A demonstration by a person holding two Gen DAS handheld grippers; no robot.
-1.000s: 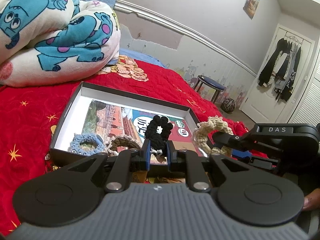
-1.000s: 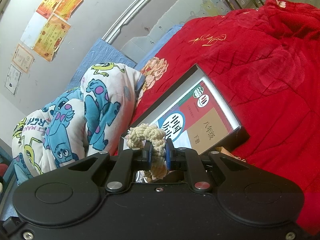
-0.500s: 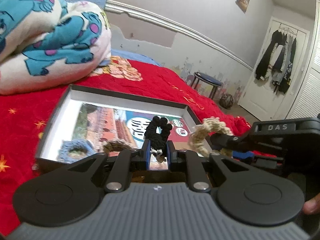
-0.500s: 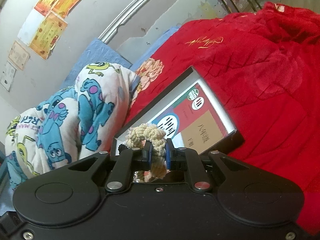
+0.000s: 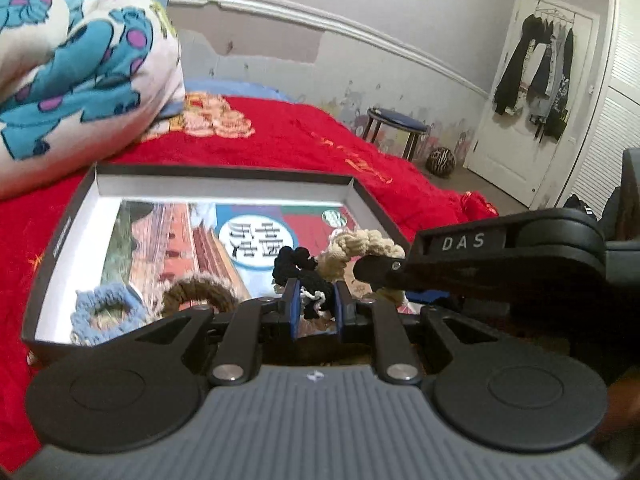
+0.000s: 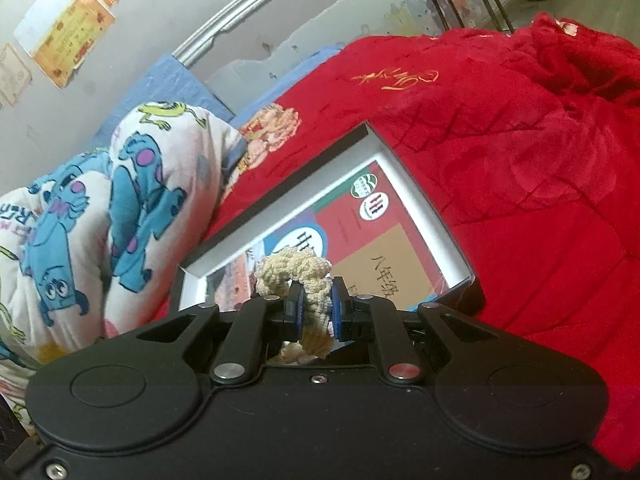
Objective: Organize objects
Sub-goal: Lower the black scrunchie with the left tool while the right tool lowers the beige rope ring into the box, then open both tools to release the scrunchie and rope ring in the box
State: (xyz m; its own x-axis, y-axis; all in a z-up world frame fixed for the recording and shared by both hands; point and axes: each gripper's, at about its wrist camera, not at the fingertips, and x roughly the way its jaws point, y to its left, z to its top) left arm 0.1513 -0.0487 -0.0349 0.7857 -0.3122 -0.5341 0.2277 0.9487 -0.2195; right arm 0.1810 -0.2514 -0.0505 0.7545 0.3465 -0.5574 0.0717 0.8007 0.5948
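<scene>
My left gripper (image 5: 316,300) is shut on a black crocheted scrunchie (image 5: 304,276), held over the near edge of a shallow black box (image 5: 224,172) on the red bed. My right gripper (image 6: 314,304) is shut on a beige crocheted scrunchie (image 6: 296,272), also seen in the left wrist view (image 5: 360,246), over the box's near right corner. A blue scrunchie (image 5: 108,312) and a brown scrunchie (image 5: 200,294) lie in the box on a printed book cover (image 5: 256,232). The box (image 6: 420,196) shows in the right wrist view too.
A folded monster-print blanket (image 5: 80,64) lies behind the box at left. The red quilt (image 6: 500,140) covers the bed. A stool (image 5: 396,128) and a door with hung clothes (image 5: 536,68) stand beyond the bed.
Both grippers have moved forward and lower over the box, each keeping its scrunchie. The right gripper now sits closer beside the left.
</scene>
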